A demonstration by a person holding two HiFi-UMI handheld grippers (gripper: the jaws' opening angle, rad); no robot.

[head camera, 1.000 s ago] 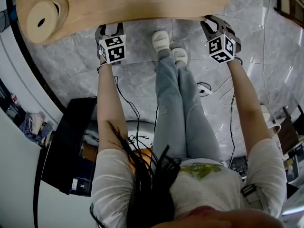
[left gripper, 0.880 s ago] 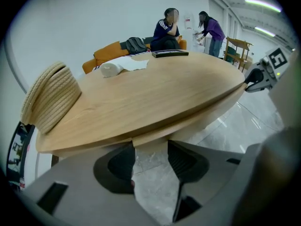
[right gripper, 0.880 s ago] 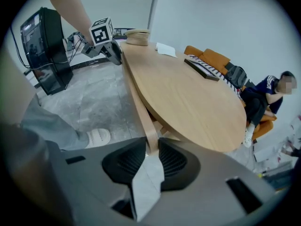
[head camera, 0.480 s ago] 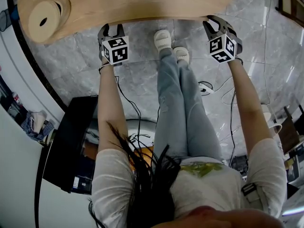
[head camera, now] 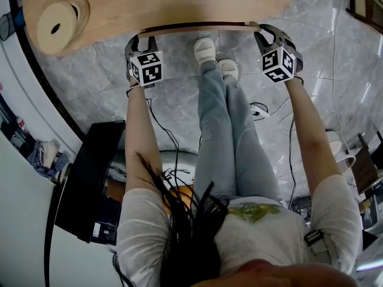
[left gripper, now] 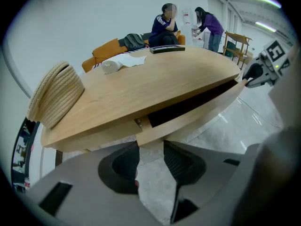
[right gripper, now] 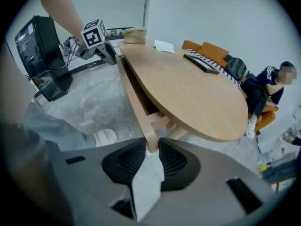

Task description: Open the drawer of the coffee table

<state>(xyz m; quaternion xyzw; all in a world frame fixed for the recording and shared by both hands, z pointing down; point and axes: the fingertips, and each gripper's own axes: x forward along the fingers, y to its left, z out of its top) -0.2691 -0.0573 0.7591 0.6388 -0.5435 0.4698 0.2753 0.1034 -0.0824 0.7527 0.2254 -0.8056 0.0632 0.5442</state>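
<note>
Grey marble floor (head camera: pixel 90 94) spreads beneath an oval wooden coffee table (head camera: pixel 179 2), with a woven straw piece (head camera: pixel 55 21) lying at its far left end. Next along, the left gripper (head camera: pixel 136 42), whose jaws have just been closing, pinches the left end of the drawer front (left gripper: pixel 202 109). A dark slit under the tabletop shows the drawer barely cracked open. At right, the right gripper (head camera: pixel 267 33) is clamped narrow on the front's opposite end. Both arms reach straight out and steeply down, marker cubes turned upward, the person's white shoes (head camera: pixel 203 49) between them. The pull looks only just begun. The next move likely calls for an even, level draw toward the body with both grips, so the wide front does not skew.
</note>
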